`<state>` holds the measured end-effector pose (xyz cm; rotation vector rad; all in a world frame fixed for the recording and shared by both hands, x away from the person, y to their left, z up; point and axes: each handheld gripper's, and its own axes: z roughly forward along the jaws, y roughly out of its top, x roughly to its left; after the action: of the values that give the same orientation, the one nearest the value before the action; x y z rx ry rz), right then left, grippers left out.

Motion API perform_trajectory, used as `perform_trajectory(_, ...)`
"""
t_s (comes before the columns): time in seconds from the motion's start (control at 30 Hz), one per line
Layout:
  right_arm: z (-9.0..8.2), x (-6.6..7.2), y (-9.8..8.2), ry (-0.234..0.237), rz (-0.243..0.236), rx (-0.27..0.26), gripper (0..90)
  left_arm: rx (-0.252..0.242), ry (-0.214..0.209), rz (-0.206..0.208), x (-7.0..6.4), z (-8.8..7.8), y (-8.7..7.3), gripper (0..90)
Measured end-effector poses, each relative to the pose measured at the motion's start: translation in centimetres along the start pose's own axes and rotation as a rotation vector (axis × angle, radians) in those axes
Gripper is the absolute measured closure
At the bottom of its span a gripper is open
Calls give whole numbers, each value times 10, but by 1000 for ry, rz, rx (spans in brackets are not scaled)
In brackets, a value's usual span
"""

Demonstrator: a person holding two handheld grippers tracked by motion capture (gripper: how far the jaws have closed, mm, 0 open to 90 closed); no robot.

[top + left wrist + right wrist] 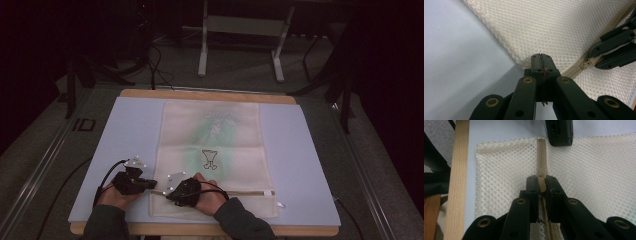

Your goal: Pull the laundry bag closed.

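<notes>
The cream mesh laundry bag [212, 155] lies flat in the middle of the pale blue mat [125, 130] on the worktop, and its tan zipper [541, 157] runs left to right near the bag's near edge. The zipper slider [589, 63] sits close to the bag's left end. The right gripper [542, 185] has its jaws pinching the slider and its pull, and the right hand [212, 197] rests on the bag behind it. The left gripper [541, 61] has its jaws pressed together on the bag's left edge, just beside the zipper's end.

To run the zipper well, I judge the left gripper should keep the edge anchored and taut while the right one draws the slider straight along the tape, low and level. Pulling upward or at an angle would likely bunch the mesh or let the pull slip out.
</notes>
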<state>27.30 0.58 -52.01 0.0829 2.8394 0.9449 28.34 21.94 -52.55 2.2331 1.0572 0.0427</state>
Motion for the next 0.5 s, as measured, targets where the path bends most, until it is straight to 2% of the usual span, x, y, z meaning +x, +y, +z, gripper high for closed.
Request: perform_trajectory(0.5, -9, 0, -9, -9, 8, 21, 824, 0, -3, -2, 0, 0, 0, 898)
